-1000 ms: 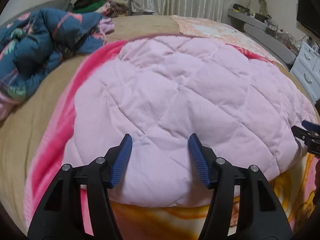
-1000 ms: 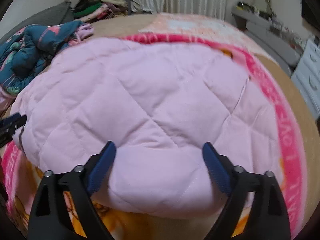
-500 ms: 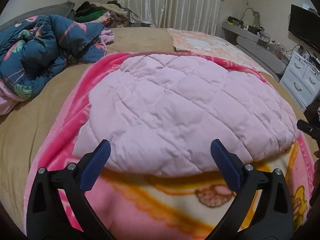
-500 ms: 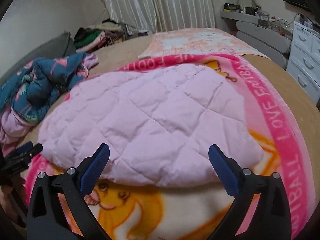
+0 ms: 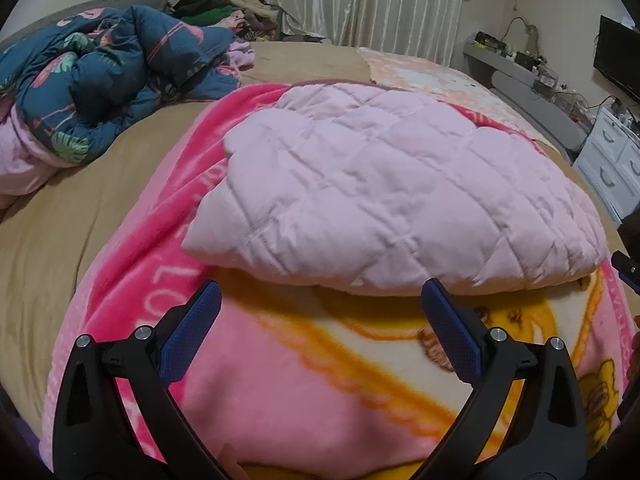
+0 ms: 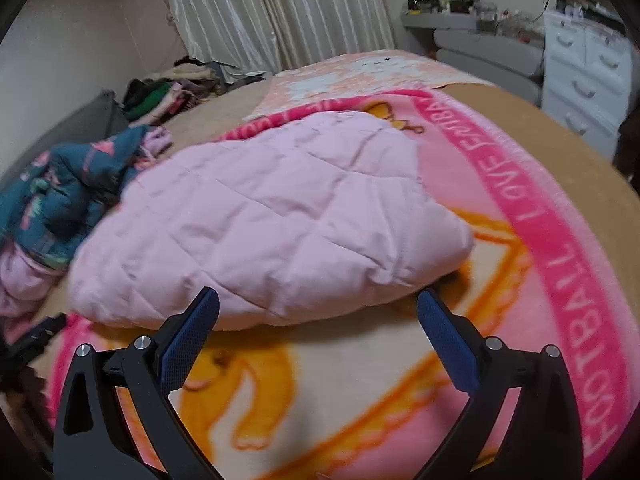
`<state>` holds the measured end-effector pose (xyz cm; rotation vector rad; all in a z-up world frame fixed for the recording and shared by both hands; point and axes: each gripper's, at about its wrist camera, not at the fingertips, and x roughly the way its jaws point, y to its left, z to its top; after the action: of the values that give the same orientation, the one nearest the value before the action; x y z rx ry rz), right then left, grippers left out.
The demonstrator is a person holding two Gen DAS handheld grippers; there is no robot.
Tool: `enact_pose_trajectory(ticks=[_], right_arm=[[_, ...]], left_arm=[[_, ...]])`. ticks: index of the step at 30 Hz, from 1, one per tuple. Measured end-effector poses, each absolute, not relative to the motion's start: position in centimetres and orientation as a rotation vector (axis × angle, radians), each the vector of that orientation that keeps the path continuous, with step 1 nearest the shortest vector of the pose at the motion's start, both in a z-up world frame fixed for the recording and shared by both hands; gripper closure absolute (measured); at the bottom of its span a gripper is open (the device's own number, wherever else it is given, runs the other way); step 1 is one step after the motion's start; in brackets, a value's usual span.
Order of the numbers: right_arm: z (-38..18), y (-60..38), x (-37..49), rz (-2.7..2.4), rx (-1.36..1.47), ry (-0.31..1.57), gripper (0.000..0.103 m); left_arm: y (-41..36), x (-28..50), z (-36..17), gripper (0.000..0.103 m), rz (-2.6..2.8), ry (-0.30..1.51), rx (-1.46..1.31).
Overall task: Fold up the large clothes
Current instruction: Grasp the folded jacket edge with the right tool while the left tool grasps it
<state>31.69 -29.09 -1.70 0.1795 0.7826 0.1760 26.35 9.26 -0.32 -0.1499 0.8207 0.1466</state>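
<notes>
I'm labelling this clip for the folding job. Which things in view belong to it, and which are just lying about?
Part of the job:
- pink quilted garment, folded, on the pink cartoon blanket
- left gripper and right gripper, both open, empty

Lying about:
- navy floral bedding
- heap of clothes by the curtain
- white drawers

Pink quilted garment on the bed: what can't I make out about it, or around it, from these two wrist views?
- Pink quilted garment: its underside and inner layers are hidden by its own top layer in both views.
- Pink blanket: the part beneath the garment is covered.
- Right tool: cut off by the left wrist view's edge; only a tip shows.
- Clothes pile by the curtain: blurred, items indistinct.
</notes>
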Motion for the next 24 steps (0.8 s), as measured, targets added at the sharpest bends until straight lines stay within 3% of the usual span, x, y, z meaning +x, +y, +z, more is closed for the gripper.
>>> enact_pose_trajectory(ticks=[11, 24], right_arm=[[-4.3, -30.0, 32.3, 0.128, 0.253, 0.822, 0.004], [-6.0, -33.1, 35.5, 0.083, 0.562, 0.852, 0.004]], left_arm=[[10.4, 26.4, -2.4, 0.009, 0.179, 0.868, -0.179], [15.0, 30.3, -6.3, 0.009, 0.109, 0.932, -0.677]])
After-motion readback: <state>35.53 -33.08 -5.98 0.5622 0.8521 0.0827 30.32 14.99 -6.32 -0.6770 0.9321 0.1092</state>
